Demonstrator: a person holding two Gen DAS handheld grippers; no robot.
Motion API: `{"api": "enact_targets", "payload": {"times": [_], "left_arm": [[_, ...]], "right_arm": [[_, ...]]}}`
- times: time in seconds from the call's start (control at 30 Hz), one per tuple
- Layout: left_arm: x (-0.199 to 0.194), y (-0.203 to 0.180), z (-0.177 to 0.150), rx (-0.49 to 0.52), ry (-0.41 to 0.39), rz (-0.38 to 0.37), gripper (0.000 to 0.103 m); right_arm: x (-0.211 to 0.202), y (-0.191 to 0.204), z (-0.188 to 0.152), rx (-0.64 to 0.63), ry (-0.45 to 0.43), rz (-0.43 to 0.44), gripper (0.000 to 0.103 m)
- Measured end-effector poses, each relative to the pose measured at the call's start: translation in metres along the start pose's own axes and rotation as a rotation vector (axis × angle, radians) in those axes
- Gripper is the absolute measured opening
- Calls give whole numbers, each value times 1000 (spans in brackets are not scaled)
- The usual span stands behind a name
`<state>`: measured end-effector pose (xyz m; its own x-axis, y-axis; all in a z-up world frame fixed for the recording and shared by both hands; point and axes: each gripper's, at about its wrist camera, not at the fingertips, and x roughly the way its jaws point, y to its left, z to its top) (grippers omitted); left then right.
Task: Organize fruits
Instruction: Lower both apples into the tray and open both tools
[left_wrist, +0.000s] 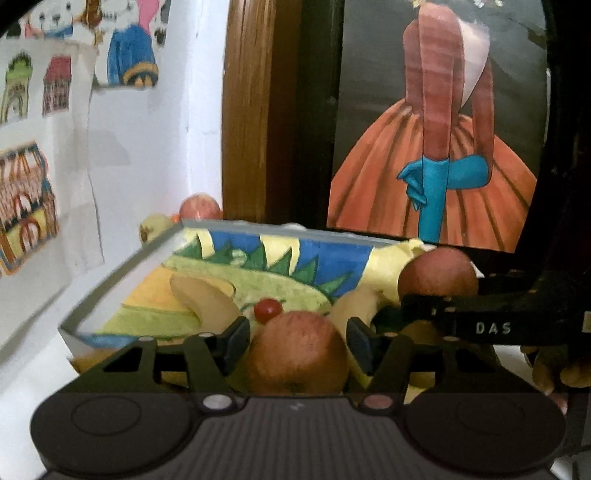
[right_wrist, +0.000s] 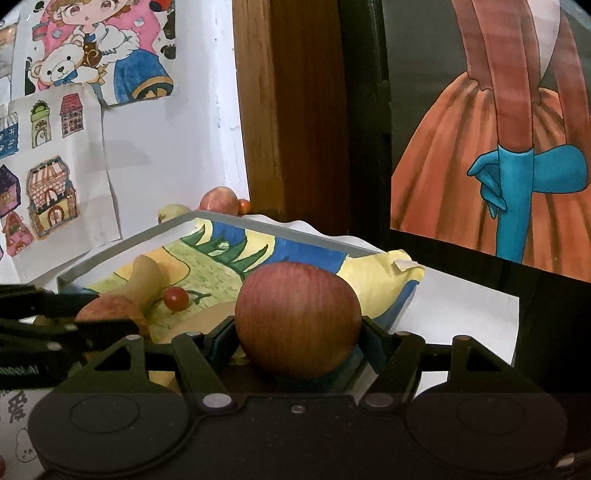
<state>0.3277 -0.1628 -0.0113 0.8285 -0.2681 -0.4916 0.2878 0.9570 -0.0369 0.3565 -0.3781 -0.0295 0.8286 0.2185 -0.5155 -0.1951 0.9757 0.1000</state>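
Note:
A grey-rimmed tray (left_wrist: 110, 286) lined with a painted sheet holds a pale pear (left_wrist: 207, 299) and a cherry tomato (left_wrist: 267, 310). My left gripper (left_wrist: 297, 341) is shut on a red apple (left_wrist: 297, 354) at the tray's near edge. My right gripper (right_wrist: 297, 341) is shut on a second, larger red apple (right_wrist: 297, 314) over the tray's near right corner (right_wrist: 369, 254). Each gripper shows in the other's view: the right gripper (left_wrist: 443, 310) with its apple (left_wrist: 437, 273), the left gripper (right_wrist: 92, 326) with its apple (right_wrist: 110, 308). The pear (right_wrist: 146, 277) and tomato (right_wrist: 176, 298) lie between them.
Behind the tray's far corner sit another apple (right_wrist: 219, 199), a small orange-red fruit (right_wrist: 243, 206) and a pale pear (right_wrist: 173, 212). A white wall with drawings (right_wrist: 55, 192) stands at the left, a wooden frame (right_wrist: 288, 110) and a large painting (right_wrist: 498, 166) at the back. White tabletop (right_wrist: 461, 314) shows at the right.

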Motion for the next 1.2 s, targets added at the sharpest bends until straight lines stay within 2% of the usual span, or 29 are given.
{"api": "enact_targets", "payload": {"times": [0.13, 0.27, 0.4, 0.6, 0.73, 0.9, 1.2], "left_arm": [[-11, 2, 6, -7, -30, 6, 66], [-23, 4, 8, -11, -49, 22, 74], [-41, 9, 11, -37, -84, 30, 88], [-73, 15, 16, -52, -143, 41, 101], [-99, 17, 16, -64, -180, 38, 103], [-137, 18, 11, -70, -213, 26, 103], [-203, 23, -11, -70, -262, 22, 103]], "right_arm": [[-2, 1, 1, 4, -4, -1, 71], [-16, 6, 10, -3, -71, 5, 73], [-35, 15, 16, -39, -120, -15, 84], [-76, 33, 12, -79, -196, -32, 97], [-110, 47, 8, -94, -244, -31, 102], [-158, 65, 2, -106, -307, -49, 102], [-230, 104, -24, -126, -349, -66, 102]]}}
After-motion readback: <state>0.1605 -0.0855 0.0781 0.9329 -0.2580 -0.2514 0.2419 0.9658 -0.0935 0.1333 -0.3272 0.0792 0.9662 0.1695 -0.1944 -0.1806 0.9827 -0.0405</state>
